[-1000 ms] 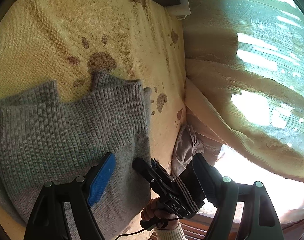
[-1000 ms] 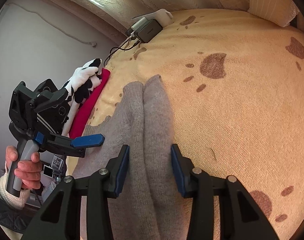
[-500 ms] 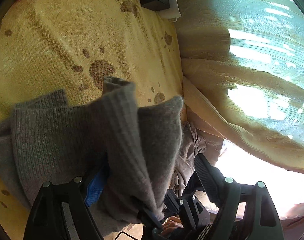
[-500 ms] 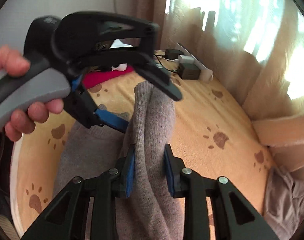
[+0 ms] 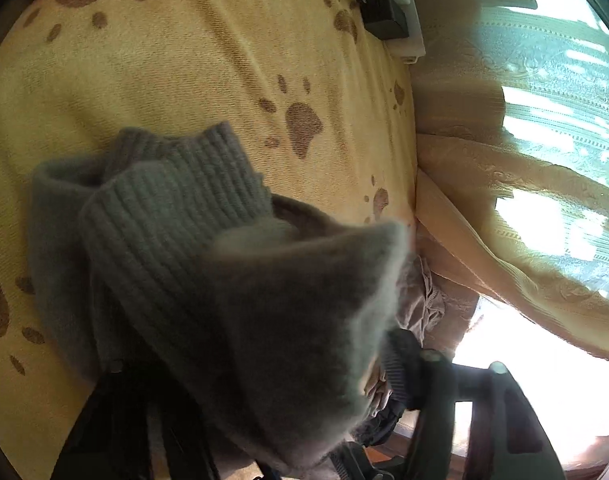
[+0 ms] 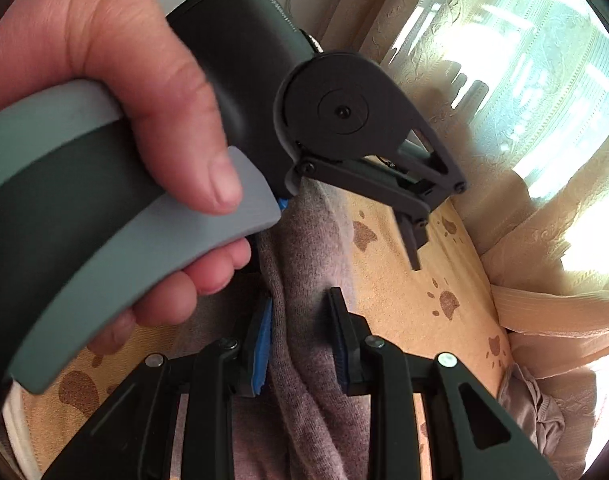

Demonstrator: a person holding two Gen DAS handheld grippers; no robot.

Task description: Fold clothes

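Jaws pinch sweater (image 6: 304, 320) over paw-print blanket (image 5: 184, 80)

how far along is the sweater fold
Early to midway. Done: little; the grey sweater lies bunched on the paw-print blanket, with no tidy fold showing. In hand: the right claw pinches a lifted strip of it, and the left claw, jaws just closing, has fabric draped over it. Left: lay it over, flatten, finish folding.
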